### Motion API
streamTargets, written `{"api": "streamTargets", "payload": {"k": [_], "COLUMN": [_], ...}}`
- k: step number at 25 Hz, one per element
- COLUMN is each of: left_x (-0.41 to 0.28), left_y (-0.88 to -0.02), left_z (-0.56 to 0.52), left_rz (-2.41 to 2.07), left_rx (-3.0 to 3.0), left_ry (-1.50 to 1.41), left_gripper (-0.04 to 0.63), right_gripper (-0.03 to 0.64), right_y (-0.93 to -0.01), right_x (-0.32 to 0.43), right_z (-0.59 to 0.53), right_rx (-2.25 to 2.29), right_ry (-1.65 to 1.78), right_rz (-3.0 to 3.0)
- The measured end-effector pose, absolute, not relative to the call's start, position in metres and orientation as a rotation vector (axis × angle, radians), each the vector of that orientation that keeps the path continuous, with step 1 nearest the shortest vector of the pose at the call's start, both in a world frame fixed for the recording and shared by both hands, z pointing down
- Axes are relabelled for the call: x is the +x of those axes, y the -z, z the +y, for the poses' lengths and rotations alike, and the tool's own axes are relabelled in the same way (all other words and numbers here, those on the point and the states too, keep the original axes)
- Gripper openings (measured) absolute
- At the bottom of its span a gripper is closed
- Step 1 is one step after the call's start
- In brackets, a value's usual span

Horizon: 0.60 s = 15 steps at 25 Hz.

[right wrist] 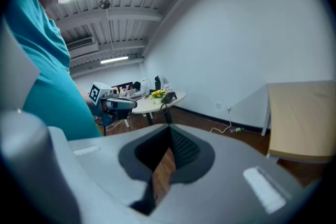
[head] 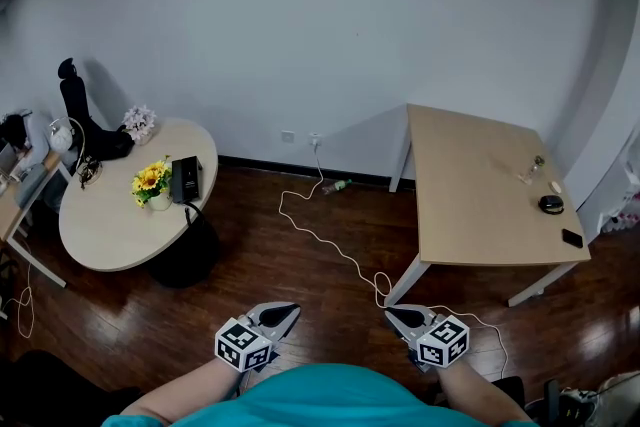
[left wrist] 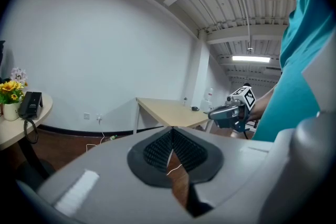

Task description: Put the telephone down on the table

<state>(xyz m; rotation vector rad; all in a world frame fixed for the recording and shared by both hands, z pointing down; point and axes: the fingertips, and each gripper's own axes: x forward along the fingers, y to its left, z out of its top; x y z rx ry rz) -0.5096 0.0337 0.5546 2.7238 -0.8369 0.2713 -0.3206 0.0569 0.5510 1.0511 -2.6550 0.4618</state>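
Nearest the lens, the left gripper [left wrist: 171, 129] is showing its two jaws meeting at the tips with nothing caught between them. Only floorboards and a thread of white cable are showing through the narrow wedge below the pads. The right gripper [right wrist: 169, 128] is presenting the same picture: jaws together at the tips and empty.

From the head view, both grippers are hovering low in front of the person's teal shirt [head: 330, 400], one on each side. Each is pointing forward over the dark wooden floor [head: 250, 255] and carrying its marker cube. Neither is touching anything.

Between and beyond them, a white cable [head: 330, 240] is snaking across the boards toward a wall outlet [head: 316, 140].

Well apart to the left, a round table [head: 120, 230] is standing. The telephone [head: 185, 179] is lying on it near its right edge, just beside a pot of yellow flowers [head: 150, 179]. Its cord [left wrist: 32, 131] is drooping over the rim. A bunch of pale flowers [head: 139, 121] is sitting toward the back of that table.

To the right, a rectangular table [head: 470, 205] is standing against the white wall [head: 300, 15]. It is bearing a few small things near its far right side, among them a small dark object [head: 551, 204]. They are too small to tell what they are.
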Motion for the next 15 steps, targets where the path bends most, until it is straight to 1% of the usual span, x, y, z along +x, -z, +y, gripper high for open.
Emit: {"api": "streamTargets", "payload": {"k": [15], "left_x": [-0.5177], "left_y": [-0.5485], "left_z": [0.0315], "left_rz": [-0.833], "left_rx": [2.741], "left_ry": [-0.288], "left_gripper": [0.005], "right_gripper": [0.002], "right_y": [-0.5471], "right_x": [-0.3246], "right_z": [0.0544], "right_rx": [1.045], "right_ry": [-0.437], "right_rz": [-2.654]}}
